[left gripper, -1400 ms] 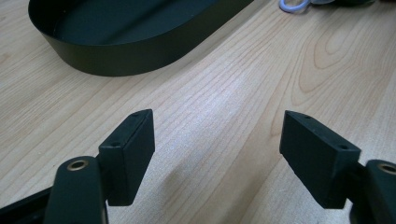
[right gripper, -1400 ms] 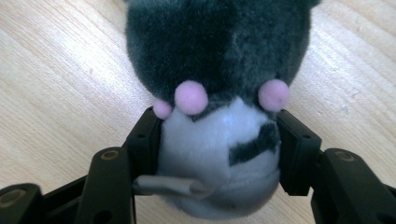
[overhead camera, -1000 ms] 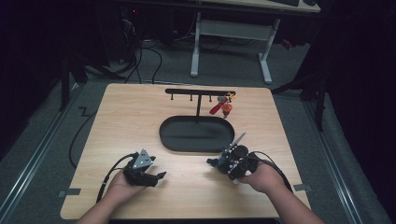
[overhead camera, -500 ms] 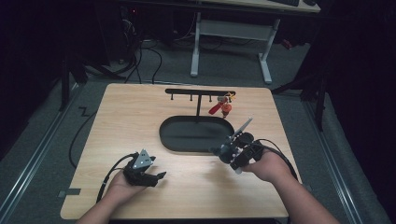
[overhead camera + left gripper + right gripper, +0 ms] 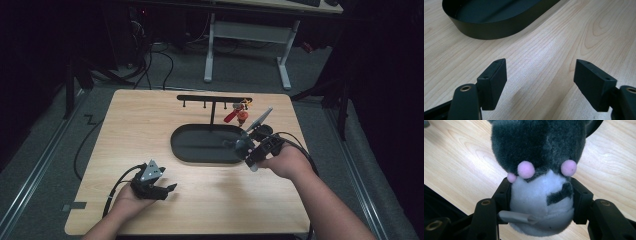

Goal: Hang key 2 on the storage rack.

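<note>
The light wooden rectangular table (image 5: 150, 130) takes up the middle of the high view, its grain running under both gripper views as well. On it, a little right of centre in the high view, sits the black oval tray (image 5: 200, 150) with a low upright wall; in the left gripper view the same tray curves across the upper left corner. Behind the tray, toward the upper centre of the high view, stands a black T-shaped rack (image 5: 212, 100) with small pegs under its bar, and a small red and orange trinket (image 5: 239, 115) hangs from its right end.

At the right of the high view the person's right hand holds the right tool (image 5: 248, 143) above the tray's right end, lifted off the table. This tool is clenched on a dark grey and white plush toy with small pink pompoms (image 5: 541, 170): in the right gripper view the white lower part of the toy is squeezed between both black jaws, the grey fuzzy part rises toward the top of the frame, and a grey tag pokes out low on the left.

At the lower left of the high view the left tool (image 5: 167, 189) rests on the table, well apart from the tray. Its jaws stand wide and released, with bare wood between them in the left gripper view
</note>
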### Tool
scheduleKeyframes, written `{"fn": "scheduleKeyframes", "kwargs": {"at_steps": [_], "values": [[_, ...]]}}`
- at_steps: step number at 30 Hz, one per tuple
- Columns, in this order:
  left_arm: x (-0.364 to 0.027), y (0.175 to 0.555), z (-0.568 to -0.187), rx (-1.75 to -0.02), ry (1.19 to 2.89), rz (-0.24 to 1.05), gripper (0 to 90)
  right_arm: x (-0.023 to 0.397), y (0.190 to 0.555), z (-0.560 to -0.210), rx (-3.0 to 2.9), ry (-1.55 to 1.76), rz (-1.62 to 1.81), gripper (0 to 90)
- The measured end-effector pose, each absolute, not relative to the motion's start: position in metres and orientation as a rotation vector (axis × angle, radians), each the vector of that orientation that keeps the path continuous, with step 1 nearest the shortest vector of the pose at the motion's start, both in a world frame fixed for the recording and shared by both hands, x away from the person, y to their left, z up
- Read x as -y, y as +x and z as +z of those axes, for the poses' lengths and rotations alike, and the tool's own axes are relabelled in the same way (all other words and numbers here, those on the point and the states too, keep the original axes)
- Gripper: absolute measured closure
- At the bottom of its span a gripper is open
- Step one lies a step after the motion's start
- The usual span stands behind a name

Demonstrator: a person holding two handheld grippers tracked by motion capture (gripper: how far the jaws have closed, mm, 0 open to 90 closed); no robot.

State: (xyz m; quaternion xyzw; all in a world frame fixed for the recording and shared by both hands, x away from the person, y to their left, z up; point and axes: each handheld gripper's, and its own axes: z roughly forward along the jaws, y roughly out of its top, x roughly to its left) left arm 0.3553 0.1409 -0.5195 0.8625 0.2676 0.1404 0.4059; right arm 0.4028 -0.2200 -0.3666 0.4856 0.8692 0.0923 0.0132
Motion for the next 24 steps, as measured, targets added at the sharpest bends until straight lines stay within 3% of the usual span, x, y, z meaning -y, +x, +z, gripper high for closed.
{"fn": "scheduleKeyframes", "kwargs": {"at_steps": [24], "values": [[-0.143,0.356,-0.521,-0.674,2.178,0.353,26.8,0.21,0.44,-0.323,-2.668,1.554,0.356,47.2]]}}
